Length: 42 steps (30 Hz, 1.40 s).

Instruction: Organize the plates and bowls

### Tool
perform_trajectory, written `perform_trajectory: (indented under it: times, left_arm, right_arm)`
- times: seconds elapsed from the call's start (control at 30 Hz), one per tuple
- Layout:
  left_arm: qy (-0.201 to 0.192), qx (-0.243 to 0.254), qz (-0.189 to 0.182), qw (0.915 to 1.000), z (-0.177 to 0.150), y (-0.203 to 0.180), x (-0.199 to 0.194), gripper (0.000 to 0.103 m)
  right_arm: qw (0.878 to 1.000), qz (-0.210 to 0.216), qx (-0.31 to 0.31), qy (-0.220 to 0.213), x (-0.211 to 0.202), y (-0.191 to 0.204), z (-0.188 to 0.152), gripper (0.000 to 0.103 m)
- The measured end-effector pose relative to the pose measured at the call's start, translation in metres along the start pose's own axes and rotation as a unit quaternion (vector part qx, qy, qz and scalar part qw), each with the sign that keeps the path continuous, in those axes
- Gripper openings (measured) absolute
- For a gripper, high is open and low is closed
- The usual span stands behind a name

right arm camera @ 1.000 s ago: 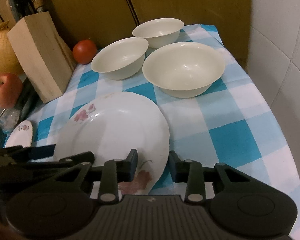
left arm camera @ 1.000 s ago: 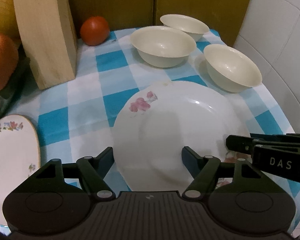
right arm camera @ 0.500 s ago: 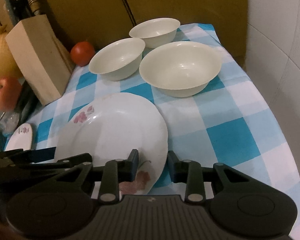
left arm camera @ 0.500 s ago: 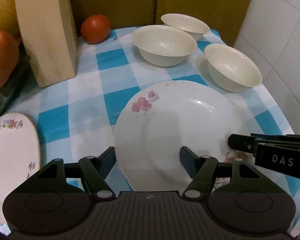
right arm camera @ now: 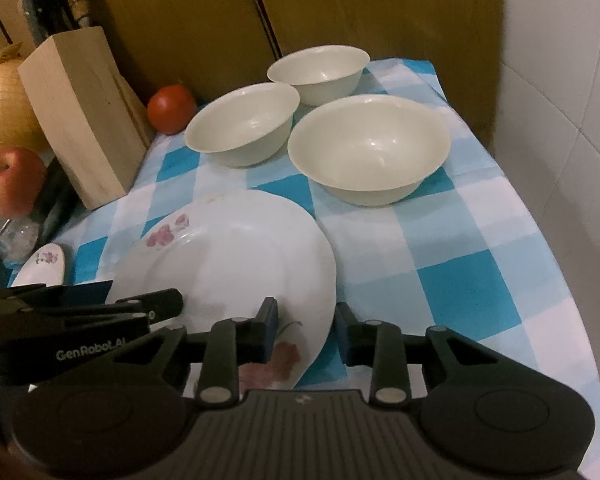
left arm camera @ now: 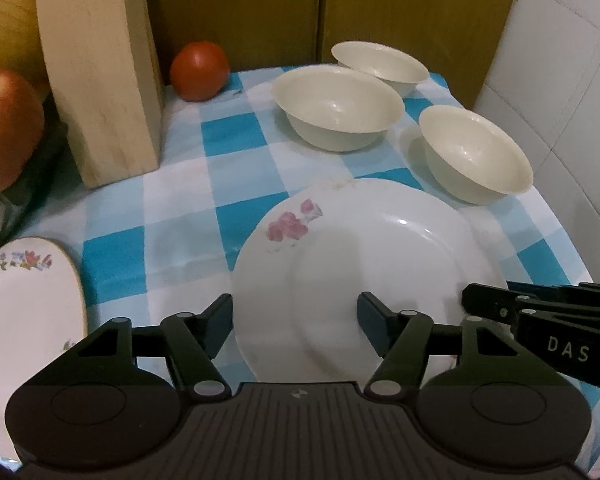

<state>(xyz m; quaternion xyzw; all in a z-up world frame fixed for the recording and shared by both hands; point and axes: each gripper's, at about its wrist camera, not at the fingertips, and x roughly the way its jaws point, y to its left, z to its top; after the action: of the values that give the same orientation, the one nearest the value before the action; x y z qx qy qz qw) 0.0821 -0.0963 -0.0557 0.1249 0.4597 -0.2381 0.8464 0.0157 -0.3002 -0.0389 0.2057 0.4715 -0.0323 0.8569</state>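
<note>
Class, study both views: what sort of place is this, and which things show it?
Probably a home kitchen counter: a wooden knife block holding knives, a tomato and apple, and tiled wall.

Three cream bowls (right arm camera: 242, 124) (right arm camera: 318, 69) (right arm camera: 368, 146) on the checked cloth, two flowered plates (left arm camera: 364, 264) (left arm camera: 24, 304), one tomato (left arm camera: 199, 70), one apple (right arm camera: 13, 181), one onion (right arm camera: 4, 114), one knife block (right arm camera: 80, 116).

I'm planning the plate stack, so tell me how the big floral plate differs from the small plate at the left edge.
The big floral plate is clearly wider than the small plate. The big one has pink flowers and a plain white rim; the small one has multicoloured flowers and a gold-edged rim. The big one lies mid-cloth between both grippers; the small one sits at the cloth's left edge. Both are white.
</note>
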Motion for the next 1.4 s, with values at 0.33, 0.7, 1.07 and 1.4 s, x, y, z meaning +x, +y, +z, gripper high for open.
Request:
perform_trajectory:
  times: [0.33, 0.7, 1.07, 1.4]
  left_arm:
    - [-0.008, -0.004, 0.002, 1.0000, -0.005, 0.005, -0.016, 0.073]
    - [-0.008, -0.017, 0.021, 0.9996, -0.035, 0.019, -0.053, 0.073]
    - [0.000, -0.046, 0.043, 0.9980, -0.081, 0.029, -0.088, 0.073]
    - [0.015, -0.065, 0.049, 0.9966, -0.118, 0.032, -0.108, 0.074]
  right_arm:
    - [1.000, 0.020, -0.016, -0.007, -0.015, 0.004, -0.006, 0.028]
    - [0.996, 0.062, -0.062, 0.000, -0.034, 0.025, -0.026, 0.027]
    - [0.991, 0.088, -0.102, 0.018, -0.056, 0.046, -0.061, 0.028]
    - [0.987, 0.105, -0.115, 0.040, -0.068, 0.053, -0.091, 0.028]
